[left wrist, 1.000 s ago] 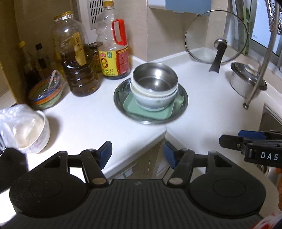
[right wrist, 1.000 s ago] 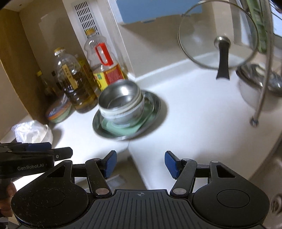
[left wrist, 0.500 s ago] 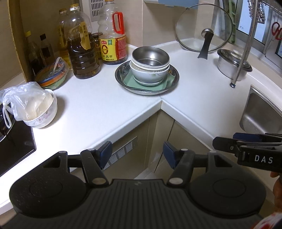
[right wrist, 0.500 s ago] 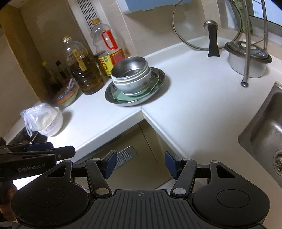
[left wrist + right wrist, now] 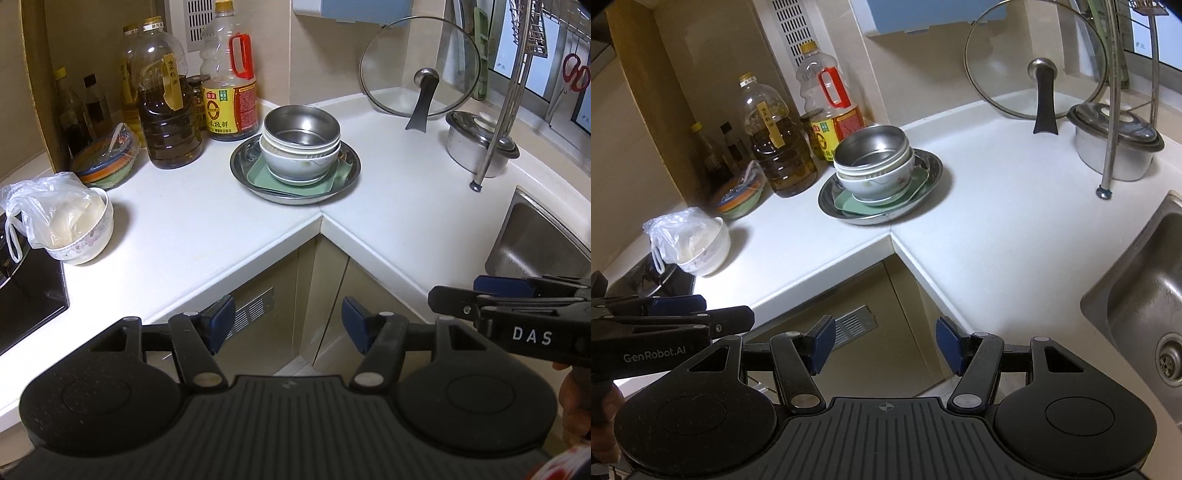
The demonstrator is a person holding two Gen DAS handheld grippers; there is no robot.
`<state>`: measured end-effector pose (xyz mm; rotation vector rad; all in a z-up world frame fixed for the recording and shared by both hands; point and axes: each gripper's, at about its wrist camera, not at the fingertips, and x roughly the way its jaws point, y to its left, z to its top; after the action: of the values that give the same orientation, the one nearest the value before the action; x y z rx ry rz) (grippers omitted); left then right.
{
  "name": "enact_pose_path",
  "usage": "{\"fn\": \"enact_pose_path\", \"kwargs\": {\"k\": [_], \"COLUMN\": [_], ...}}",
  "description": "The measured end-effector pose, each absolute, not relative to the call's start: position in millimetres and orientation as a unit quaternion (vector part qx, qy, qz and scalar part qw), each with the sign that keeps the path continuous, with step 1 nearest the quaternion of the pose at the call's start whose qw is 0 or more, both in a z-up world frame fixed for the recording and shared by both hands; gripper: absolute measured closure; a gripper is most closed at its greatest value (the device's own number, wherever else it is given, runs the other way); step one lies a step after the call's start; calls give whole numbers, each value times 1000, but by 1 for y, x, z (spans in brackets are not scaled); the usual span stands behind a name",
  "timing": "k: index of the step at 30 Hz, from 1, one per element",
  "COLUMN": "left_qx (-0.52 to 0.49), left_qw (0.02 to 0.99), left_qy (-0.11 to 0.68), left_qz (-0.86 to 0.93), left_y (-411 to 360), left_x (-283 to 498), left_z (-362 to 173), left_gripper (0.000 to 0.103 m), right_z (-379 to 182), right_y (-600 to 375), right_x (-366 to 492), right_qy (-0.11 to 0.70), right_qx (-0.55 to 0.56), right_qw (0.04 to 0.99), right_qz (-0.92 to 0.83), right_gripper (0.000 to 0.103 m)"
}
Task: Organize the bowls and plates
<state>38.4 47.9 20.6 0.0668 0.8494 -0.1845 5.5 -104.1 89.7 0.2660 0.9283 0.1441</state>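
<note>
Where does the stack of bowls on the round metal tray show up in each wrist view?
Left wrist: the stack of bowls sits at upper centre, on the round metal tray, right of the oil bottles.
Right wrist: the stack of bowls sits left of centre, in the upper half, on the same tray.
Shared landmark: the glass pot lid leaning on the wall, up and to the right of the stack in both.

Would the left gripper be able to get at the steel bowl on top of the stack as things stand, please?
Probably yes. The left gripper is open and empty, off the counter edge. Bare white counter lies between it and the steel bowl, which tops the stack uncovered. The bottles stand off to the side.
</note>
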Motion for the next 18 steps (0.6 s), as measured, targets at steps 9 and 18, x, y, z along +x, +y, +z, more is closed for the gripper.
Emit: {"fn": "enact_pose_path", "kwargs": {"k": [9, 18], "left_qx": [31, 33], "left_qw": [906, 906], "left_qy": [412, 411], "left_qz": [-91, -91], "left_y": [35, 32], "left_x": [39, 41], "left_z": [21, 21], "left_gripper": [42, 41], "right_z": [90, 91], "right_y": [-113, -115], "right_x": [7, 8], "right_qy": [446, 445], "right_qx": [126, 128], "right_qw": [883, 883], "right_qz": [71, 72], "right_gripper": [43, 43]}}
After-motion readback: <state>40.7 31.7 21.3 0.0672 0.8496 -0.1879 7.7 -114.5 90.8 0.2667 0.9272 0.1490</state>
